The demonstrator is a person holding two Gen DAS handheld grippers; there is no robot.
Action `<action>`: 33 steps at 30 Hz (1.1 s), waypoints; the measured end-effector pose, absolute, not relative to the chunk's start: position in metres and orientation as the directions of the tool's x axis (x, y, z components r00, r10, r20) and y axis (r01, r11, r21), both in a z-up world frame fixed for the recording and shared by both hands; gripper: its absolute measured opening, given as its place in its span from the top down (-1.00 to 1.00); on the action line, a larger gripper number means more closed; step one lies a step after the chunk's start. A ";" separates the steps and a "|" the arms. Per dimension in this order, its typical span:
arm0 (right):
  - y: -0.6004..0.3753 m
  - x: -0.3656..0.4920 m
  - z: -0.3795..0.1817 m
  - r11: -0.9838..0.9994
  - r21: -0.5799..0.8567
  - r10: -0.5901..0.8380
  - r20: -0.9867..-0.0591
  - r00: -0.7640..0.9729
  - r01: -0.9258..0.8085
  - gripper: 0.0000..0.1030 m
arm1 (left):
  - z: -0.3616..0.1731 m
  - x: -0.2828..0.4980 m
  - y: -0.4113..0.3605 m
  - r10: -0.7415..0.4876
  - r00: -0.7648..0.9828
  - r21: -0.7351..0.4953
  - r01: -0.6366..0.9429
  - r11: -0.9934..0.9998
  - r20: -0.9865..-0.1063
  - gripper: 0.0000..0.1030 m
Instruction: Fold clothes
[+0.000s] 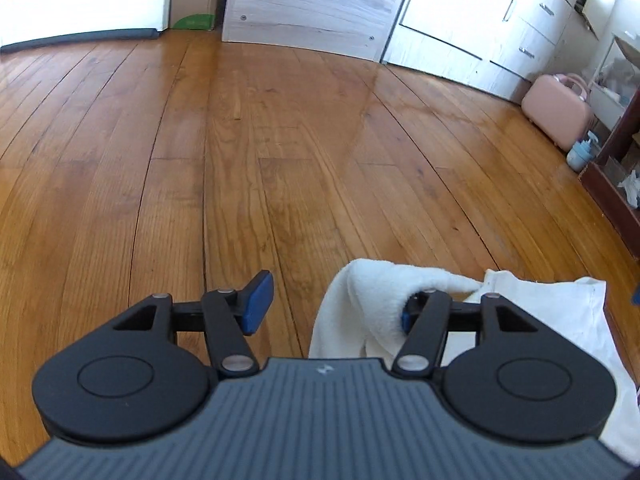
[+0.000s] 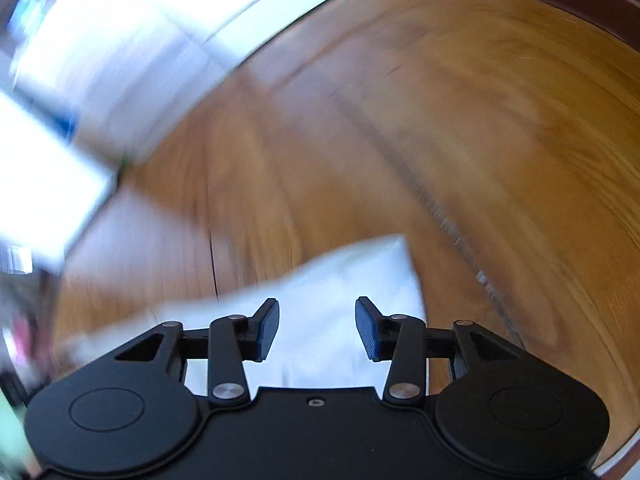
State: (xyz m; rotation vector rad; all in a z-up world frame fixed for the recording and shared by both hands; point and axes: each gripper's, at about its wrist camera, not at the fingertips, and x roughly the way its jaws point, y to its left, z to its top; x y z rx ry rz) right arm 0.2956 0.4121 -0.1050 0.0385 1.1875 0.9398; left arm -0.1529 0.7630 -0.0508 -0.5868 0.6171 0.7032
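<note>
No words or numbers can be read anywhere here. The one sign is a small pale zigzag emblem (image 1: 321, 370), like a lightning bolt, on the grey ribbed housing of the left tool (image 1: 320, 420), just at its front edge. Far back, the tan cardboard box with a green patch (image 1: 195, 8) carries pale print on the green, too small and blurred to make out. The right wrist view is smeared.

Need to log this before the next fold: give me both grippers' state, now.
Left gripper: open, white cloth draped over one finger, not clamped.
Right gripper: open, holding nothing, above the white cloth.
</note>
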 end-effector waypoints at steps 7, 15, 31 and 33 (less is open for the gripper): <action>0.456 0.262 -0.140 0.691 0.208 0.469 -0.858 0.210 -0.693 -0.19 | -0.047 -0.178 0.776 0.381 0.677 -0.499 -0.729 0.469 -0.630 -0.14; 0.482 0.238 -0.160 0.623 0.030 0.442 -0.837 0.321 -0.781 0.11 | -0.059 -0.181 0.792 0.235 0.756 -0.672 -0.653 0.349 -0.612 -0.15; 0.387 0.263 -0.092 0.570 0.379 0.758 -0.585 0.288 -0.729 0.97 | -0.058 -0.161 0.771 0.313 0.651 -0.447 -0.726 0.523 -0.692 -0.34; 0.383 0.275 -0.102 0.637 0.332 0.695 -0.637 0.333 -0.695 0.97 | -0.064 -0.161 0.768 0.304 0.627 -0.425 -0.740 0.522 -0.717 -0.34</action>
